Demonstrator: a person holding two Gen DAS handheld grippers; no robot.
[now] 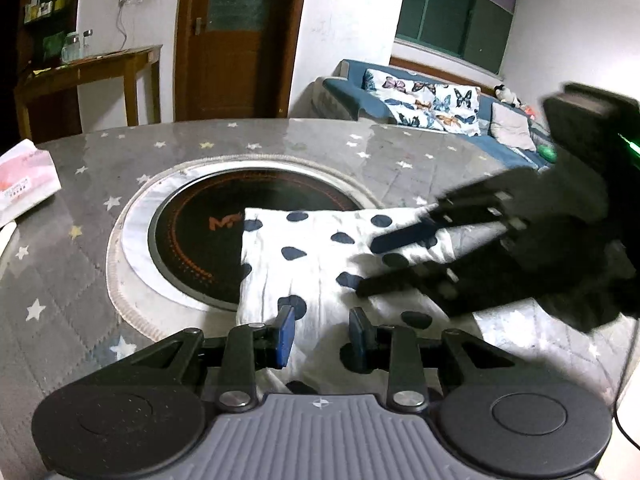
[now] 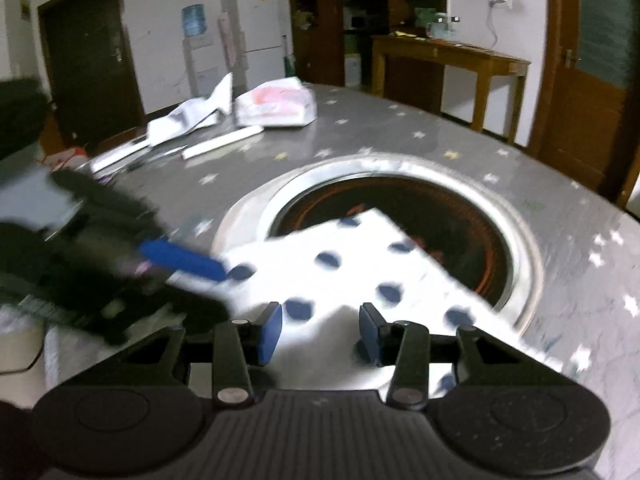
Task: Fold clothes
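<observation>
1. Lying partly over the round cooktop [image 1: 208, 240], the folded spotted cloth [image 1: 320, 264] hides the cooktop's near edge.
2. Left gripper [image 1: 322, 336] and right gripper [image 2: 320, 334] hover parted over the cloth, grasping nothing.
3. Motion blur smears the right wrist view.

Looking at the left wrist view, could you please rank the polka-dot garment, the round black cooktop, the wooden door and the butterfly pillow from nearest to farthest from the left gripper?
From the left gripper:
1. Polka-dot garment, right at the fingertips.
2. Round black cooktop, just beyond, to the left, set in the table.
3. Butterfly pillow, on the sofa, far right.
4. Wooden door, at the back wall, left of centre.
</observation>
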